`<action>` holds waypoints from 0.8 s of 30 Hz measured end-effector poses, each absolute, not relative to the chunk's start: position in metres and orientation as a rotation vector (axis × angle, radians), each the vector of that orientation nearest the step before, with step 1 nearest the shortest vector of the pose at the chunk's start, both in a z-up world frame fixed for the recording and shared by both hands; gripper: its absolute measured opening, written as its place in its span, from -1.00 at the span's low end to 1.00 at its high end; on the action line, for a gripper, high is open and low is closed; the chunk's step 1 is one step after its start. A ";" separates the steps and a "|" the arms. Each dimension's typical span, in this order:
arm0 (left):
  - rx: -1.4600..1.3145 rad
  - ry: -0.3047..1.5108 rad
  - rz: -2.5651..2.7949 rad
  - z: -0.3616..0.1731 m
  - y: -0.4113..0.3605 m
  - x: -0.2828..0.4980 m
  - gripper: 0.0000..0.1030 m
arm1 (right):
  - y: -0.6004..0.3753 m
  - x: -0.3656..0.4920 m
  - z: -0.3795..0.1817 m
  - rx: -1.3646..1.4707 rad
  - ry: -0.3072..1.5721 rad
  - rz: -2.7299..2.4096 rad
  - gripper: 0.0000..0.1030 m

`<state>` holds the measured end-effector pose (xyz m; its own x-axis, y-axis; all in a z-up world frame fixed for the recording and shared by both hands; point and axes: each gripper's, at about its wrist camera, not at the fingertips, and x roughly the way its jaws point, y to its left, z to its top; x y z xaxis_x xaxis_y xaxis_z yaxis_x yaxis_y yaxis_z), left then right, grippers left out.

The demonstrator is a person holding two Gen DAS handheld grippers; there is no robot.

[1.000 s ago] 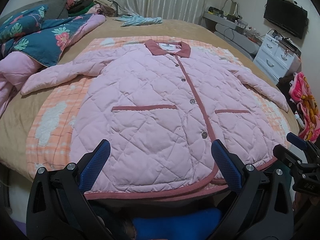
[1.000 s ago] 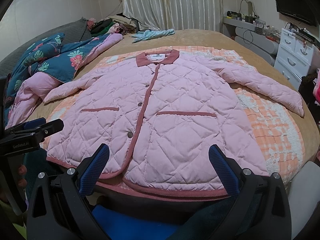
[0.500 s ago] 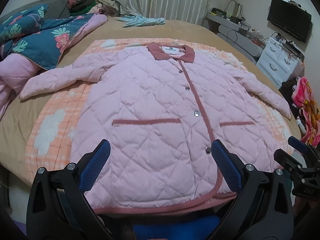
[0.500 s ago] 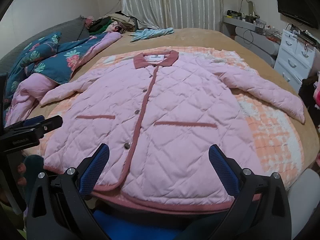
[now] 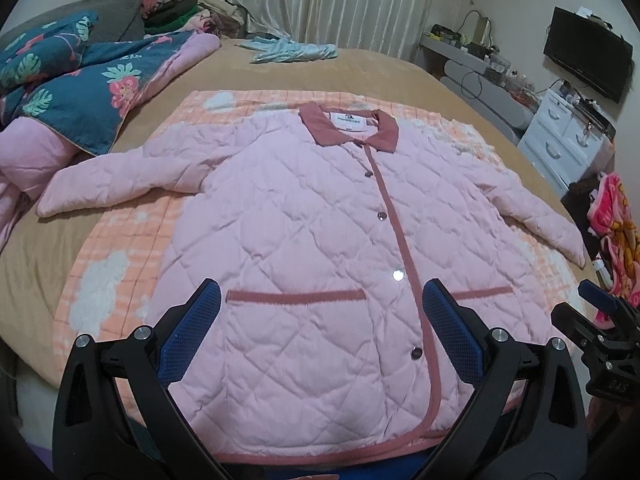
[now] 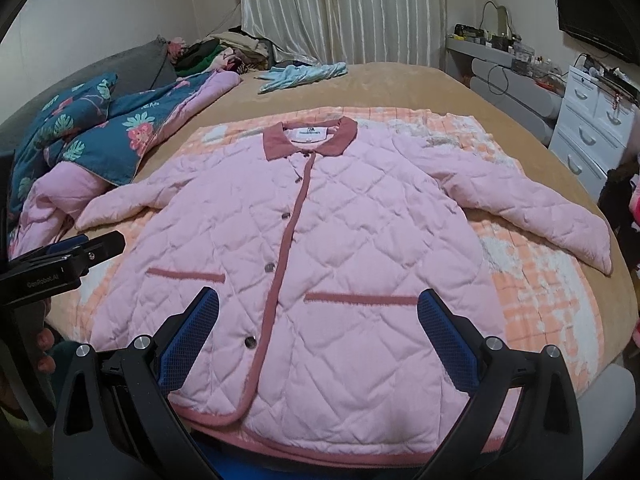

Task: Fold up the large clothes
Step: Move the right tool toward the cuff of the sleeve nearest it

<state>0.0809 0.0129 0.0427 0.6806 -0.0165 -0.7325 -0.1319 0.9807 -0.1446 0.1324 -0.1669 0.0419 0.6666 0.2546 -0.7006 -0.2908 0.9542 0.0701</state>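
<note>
A pink quilted jacket with a dark pink collar, trim and snap buttons lies flat, face up, sleeves spread, on an orange checked blanket on the bed. It also shows in the right wrist view. My left gripper is open and empty, held above the jacket's lower left half. My right gripper is open and empty above the lower right half. Each gripper shows at the edge of the other's view: the right gripper and the left gripper.
A blue floral quilt and pink bedding lie at the bed's left. A light blue garment lies at the far end, with a clothes pile behind it. White drawers, a TV and a colourful towel are on the right.
Both grippers have moved forward and up over the jacket, so its hem now sits lower in both views. Both stay open.
</note>
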 end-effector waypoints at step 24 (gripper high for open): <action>-0.197 0.828 0.033 0.057 0.014 0.140 0.84 | -0.167 0.199 0.073 -0.029 0.711 0.257 0.92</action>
